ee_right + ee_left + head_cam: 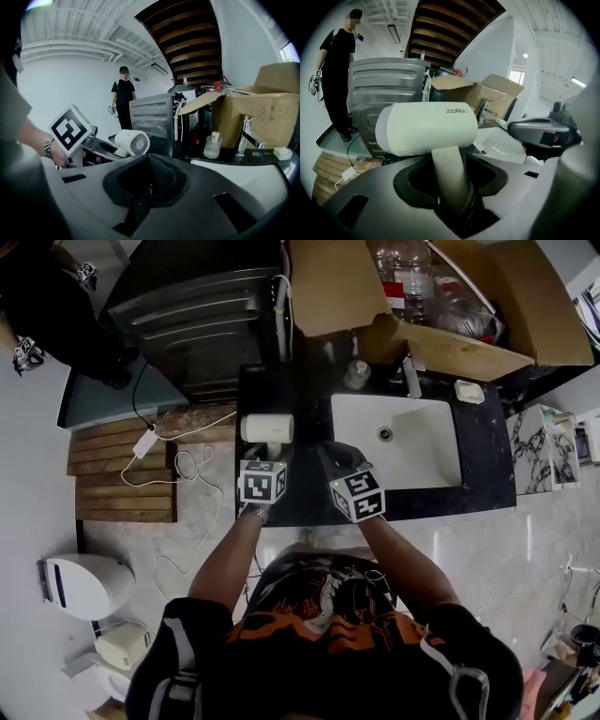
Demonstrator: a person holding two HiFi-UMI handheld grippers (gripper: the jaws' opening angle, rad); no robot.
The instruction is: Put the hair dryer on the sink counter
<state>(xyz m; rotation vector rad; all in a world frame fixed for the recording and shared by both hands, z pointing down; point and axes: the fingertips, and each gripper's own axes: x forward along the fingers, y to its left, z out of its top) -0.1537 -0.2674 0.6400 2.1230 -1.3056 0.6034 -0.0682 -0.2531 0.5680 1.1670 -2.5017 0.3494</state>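
The white hair dryer [267,428] hangs over the left end of the black sink counter [483,451], its barrel lying sideways. My left gripper [269,454] is shut on its handle [451,176], with the barrel [426,128] just above the jaws in the left gripper view. Whether the dryer touches the counter I cannot tell. The right gripper view shows the dryer's grille end [132,142] and the left gripper's marker cube [70,129]. My right gripper [339,460] is beside it near the sink's left rim, jaws shut with nothing between them [147,185].
A white basin [398,442] is set in the counter, with a faucet [248,133], a glass bottle [212,145] and a soap bar [469,391] behind it. An open cardboard box [469,306] sits above. A washing machine [202,310], floor cable [192,465], toilet [84,585] and person [123,96] are on the left.
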